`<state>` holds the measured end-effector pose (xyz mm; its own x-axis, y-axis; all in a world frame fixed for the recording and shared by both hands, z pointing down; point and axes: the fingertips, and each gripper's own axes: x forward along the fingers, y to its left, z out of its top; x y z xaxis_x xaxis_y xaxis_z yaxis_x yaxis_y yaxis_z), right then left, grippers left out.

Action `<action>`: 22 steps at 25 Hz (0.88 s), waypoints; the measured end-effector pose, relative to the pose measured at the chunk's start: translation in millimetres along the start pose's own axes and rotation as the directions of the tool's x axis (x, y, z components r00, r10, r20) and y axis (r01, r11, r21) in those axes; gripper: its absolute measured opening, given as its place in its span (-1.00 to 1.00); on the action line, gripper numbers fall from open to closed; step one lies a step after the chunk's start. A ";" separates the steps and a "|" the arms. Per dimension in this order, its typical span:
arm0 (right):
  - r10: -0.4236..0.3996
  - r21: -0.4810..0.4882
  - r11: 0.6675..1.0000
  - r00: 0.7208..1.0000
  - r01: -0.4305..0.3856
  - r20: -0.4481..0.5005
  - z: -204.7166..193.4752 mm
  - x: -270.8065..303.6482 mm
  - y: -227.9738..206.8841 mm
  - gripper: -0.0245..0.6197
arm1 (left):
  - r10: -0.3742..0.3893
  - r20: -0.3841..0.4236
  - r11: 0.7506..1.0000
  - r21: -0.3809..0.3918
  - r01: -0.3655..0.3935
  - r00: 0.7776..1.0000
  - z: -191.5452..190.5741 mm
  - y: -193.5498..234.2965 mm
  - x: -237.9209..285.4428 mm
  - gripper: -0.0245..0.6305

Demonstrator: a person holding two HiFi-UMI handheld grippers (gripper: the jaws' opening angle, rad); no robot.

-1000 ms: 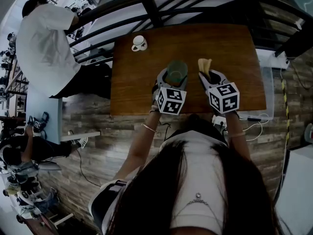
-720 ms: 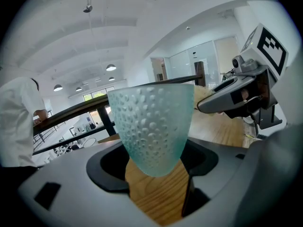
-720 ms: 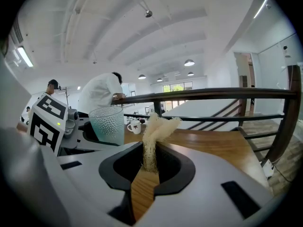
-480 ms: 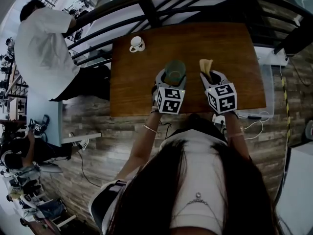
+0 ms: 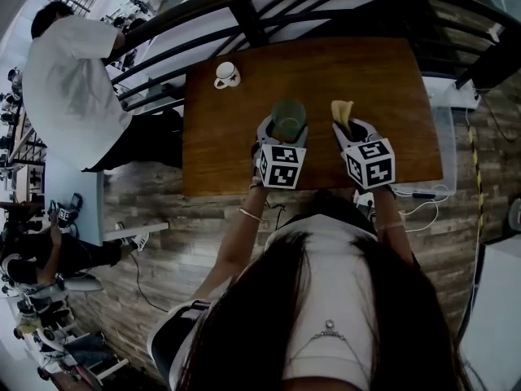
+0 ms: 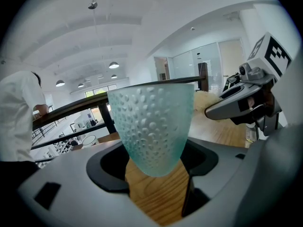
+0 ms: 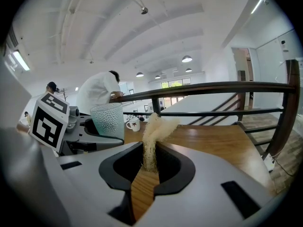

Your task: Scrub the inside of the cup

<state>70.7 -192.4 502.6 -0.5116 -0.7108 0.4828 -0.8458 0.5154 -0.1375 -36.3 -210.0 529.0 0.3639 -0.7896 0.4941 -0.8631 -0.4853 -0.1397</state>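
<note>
Pose: both forearms reach forward over the table [image 5: 391,80], side by side, tilted gently down | left gripper [image 5: 282,131]: jaws clamped on upright green cup [image 5: 290,117] | right gripper [image 5: 351,129]: jaws narrow, pinching pale scrubber [image 5: 341,108], beside cup, not touching it

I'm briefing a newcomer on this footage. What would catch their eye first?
The dimpled pale-green cup, clamped in the left gripper over the wooden table, fills that gripper's view. Beside it, the right gripper pinches a straw-coloured fibrous scrubber. A white mug stands alone at the table's far left corner.
</note>
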 end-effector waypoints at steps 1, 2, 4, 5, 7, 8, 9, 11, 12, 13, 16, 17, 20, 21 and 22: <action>0.002 0.004 1.000 1.000 -0.002 0.001 1.3 1.8 0.0 -0.67 | -0.001 -0.001 1.000 -0.002 0.001 1.000 0.1 2.0 1.3 0.11; 0.001 0.006 1.000 1.000 -0.001 0.001 2.2 3.8 -0.2 -0.67 | -0.002 -0.002 1.000 -0.003 0.002 1.000 0.1 3.9 2.6 0.11; -0.003 0.008 1.000 1.000 0.003 -0.001 2.8 6.5 -0.8 -0.67 | -0.005 -0.003 1.000 -0.007 0.005 1.000 -0.3 5.9 4.6 0.11; -0.004 0.009 1.000 1.000 0.004 -0.002 2.6 6.9 -1.1 -0.67 | -0.007 -0.004 1.000 -0.007 0.007 1.000 -0.5 5.8 5.2 0.11; -0.007 0.012 1.000 1.000 0.007 -0.003 2.1 7.2 -2.5 -0.67 | -0.011 -0.005 1.000 -0.007 0.011 1.000 -0.2 4.8 6.9 0.11; -0.009 0.012 1.000 1.000 0.009 -0.004 2.1 7.4 -3.1 -0.67 | -0.013 -0.006 1.000 -0.007 0.013 1.000 0.1 4.5 7.7 0.11; -0.011 0.012 1.000 1.000 0.011 -0.005 2.2 7.6 -3.5 -0.67 | -0.015 -0.006 1.000 -0.006 0.015 1.000 0.5 4.4 8.3 0.11; -0.016 0.012 1.000 1.000 0.016 -0.007 2.6 8.3 -3.1 -0.67 | -0.019 -0.005 1.000 -0.006 0.019 1.000 0.9 5.4 8.4 0.11; -0.018 0.011 1.000 1.000 0.018 -0.008 2.7 8.7 -2.2 -0.67 | -0.021 -0.004 1.000 -0.006 0.021 1.000 0.8 6.3 8.0 0.11; -0.019 0.011 1.000 1.000 0.019 -0.009 2.6 9.0 -1.3 -0.67 | -0.022 -0.003 1.000 -0.007 0.022 1.000 0.6 7.0 7.4 0.11; -0.022 0.011 1.000 1.000 0.022 -0.014 1.1 9.0 -2.2 -0.67 | -0.025 -0.002 1.000 -0.009 0.025 1.000 0.5 5.9 8.1 0.11; -0.023 0.011 1.000 1.000 0.023 -0.015 0.8 8.7 -3.2 -0.67 | -0.026 -0.002 1.000 -0.009 0.026 1.000 0.6 4.8 8.7 0.11; -0.023 0.011 1.000 1.000 0.024 -0.015 0.9 7.8 -3.6 -0.67 | -0.027 -0.003 1.000 -0.010 0.027 1.000 0.5 3.3 8.4 0.11; -0.023 0.010 1.000 1.000 0.024 -0.015 0.9 7.5 -3.0 -0.67 | -0.028 -0.003 1.000 -0.010 0.028 1.000 0.3 3.3 7.8 0.11; -0.023 0.010 1.000 1.000 0.024 -0.016 0.9 7.2 -2.3 -0.67 | -0.028 -0.003 1.000 -0.010 0.028 1.000 0.2 3.3 7.0 0.11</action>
<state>68.8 -199.1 505.6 -0.4892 -0.7152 0.4993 -0.8592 0.4937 -0.1346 -36.5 -217.2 531.9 0.3867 -0.7746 0.5005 -0.8563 -0.5031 -0.1170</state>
